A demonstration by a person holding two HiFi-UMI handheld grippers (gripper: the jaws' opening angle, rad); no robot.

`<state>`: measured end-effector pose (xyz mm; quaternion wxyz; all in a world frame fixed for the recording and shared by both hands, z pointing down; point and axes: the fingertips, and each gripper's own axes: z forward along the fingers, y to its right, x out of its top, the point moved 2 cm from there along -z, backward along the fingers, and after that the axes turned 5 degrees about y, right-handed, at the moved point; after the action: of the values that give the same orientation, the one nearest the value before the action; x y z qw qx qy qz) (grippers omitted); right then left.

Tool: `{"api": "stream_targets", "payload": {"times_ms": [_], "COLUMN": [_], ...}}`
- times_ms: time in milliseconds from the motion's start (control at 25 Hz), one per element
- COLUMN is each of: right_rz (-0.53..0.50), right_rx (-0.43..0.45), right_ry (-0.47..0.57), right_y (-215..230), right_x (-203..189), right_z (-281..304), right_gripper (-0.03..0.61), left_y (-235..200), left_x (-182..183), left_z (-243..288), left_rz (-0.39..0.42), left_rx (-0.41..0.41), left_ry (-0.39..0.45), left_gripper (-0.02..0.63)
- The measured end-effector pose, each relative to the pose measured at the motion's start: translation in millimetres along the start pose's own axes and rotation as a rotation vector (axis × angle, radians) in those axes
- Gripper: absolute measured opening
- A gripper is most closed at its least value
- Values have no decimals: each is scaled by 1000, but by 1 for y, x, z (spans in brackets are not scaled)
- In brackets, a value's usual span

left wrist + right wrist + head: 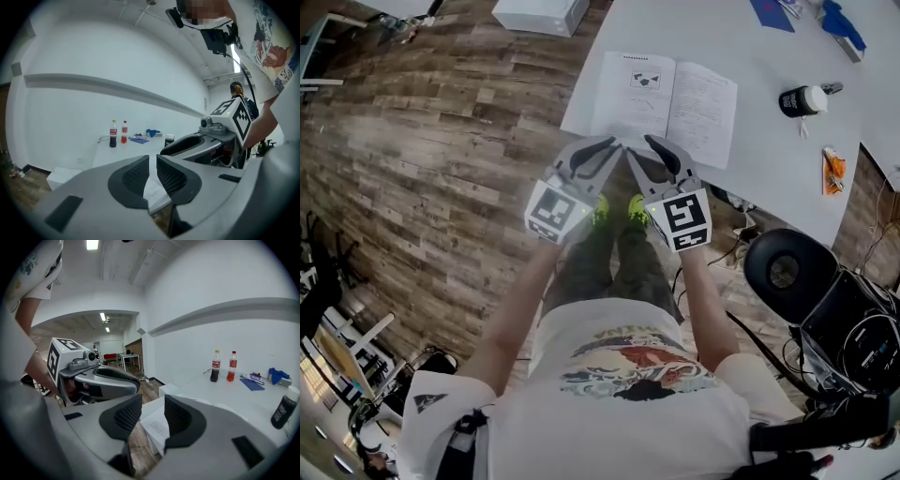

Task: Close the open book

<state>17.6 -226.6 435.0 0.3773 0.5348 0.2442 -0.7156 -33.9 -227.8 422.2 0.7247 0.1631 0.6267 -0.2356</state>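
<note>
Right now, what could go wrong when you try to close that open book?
The book lies near the edge of the table, so a tug could drag it off. The left gripper and right gripper hover almost side by side and might bump. The pages look thin, so the jaws could pinch a single sheet and crease it.

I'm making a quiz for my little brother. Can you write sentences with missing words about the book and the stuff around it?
The white paper book on the white table lies ___. The black plastic bottle near it has a ___ cap. The brown plank floor is made of ___. In the right gripper view, ___ plastic drink bottles stand further back on the table.
Missing words: open; white; wood; two.
</note>
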Motion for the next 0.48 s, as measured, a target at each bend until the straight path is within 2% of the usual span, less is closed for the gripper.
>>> {"api": "stream_targets", "payload": {"times_ms": [480], "right_rz": [-93], "right_rx": [4], "right_ry": [-148], "right_y": [6], "right_x": [-69], "right_z": [46], "right_gripper": [150], "left_y": [-27], "left_x": [-60], "left_z": [21], "left_rz": [38], "left_rx": [14], "left_ry": [-41], "left_gripper": [41]}}
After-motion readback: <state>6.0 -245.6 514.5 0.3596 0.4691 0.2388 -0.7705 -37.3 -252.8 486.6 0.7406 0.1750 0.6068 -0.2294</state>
